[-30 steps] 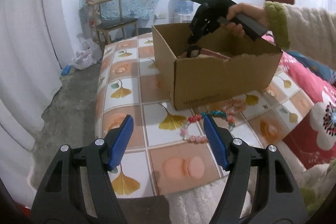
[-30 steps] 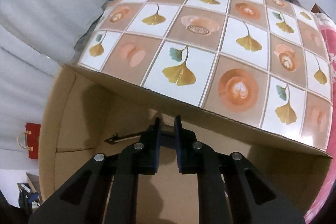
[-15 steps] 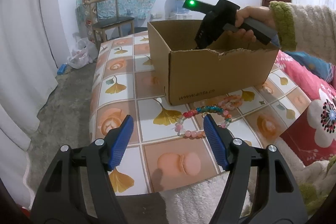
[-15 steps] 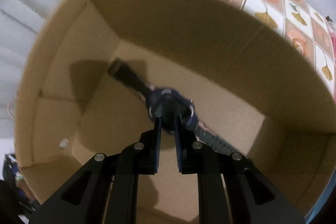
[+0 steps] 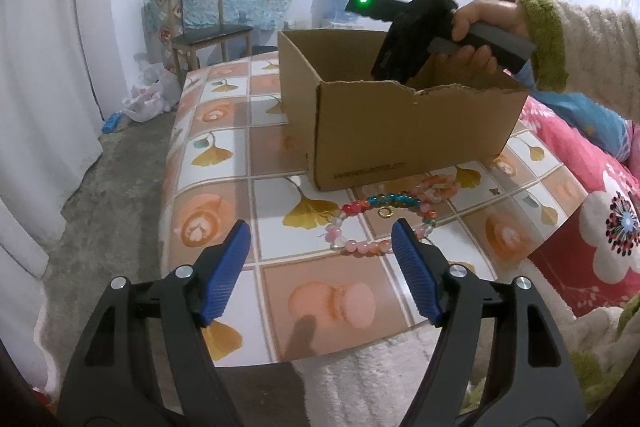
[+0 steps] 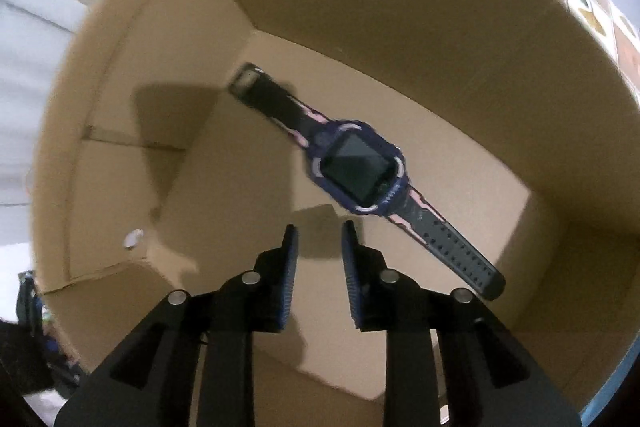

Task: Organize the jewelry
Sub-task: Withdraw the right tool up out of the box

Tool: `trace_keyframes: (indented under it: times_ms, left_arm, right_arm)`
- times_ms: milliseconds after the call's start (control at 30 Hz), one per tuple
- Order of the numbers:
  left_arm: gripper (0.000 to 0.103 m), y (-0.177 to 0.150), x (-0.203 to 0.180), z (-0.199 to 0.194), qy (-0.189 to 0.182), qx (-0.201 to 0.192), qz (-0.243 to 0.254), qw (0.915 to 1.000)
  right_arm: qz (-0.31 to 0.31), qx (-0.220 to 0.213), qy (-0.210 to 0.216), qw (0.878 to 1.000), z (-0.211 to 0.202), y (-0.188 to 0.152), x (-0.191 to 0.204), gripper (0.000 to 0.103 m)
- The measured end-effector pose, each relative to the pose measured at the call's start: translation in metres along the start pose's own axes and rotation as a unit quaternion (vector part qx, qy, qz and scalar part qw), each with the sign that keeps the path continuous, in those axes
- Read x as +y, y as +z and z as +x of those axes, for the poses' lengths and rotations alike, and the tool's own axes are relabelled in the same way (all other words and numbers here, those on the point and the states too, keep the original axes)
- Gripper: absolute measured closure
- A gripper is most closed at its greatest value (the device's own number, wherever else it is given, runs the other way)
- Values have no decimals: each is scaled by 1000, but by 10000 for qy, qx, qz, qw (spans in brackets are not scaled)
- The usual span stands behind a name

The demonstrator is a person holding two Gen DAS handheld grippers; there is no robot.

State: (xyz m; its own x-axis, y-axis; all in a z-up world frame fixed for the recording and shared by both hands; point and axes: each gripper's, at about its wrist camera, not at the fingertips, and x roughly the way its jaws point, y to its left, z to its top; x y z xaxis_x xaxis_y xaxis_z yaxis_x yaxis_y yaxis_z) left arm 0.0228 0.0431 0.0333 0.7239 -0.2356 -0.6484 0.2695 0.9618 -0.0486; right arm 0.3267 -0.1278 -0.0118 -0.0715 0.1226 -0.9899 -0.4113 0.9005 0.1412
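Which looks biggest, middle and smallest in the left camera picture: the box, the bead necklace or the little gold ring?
1. Box, clearly the largest.
2. Bead necklace, lying in front of the box.
3. Gold ring, tiny, sitting inside the necklace loop.

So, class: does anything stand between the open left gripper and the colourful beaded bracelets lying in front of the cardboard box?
Nothing visible does. The left gripper hangs open above the tiled tablecloth, and the colourful beaded bracelets lie just beyond its fingertips, before the brown cardboard box.
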Motion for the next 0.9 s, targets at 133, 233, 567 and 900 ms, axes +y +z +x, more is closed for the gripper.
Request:
trace_keyframes:
  times_ms: [133,233,567,900]
  left_arm:
    - [33,0,-3,3,-1,-24,18,10000]
    - [33,-1,-2,3,1,6,-24,10000]
    - [31,-10,-6,1,-109,133,-195,9997]
    - [26,-22,-50,28,-659,702,-229,9951]
  right_arm:
    - [490,-288,142,9983,0,14,-17,80]
    - [855,-445,312,9949,-2,19,-30,80]
    - [473,-1364,11,9895,-77,-31,-19,67]
    - [-251,-3660,-354,9296,-173,-259,3,16]
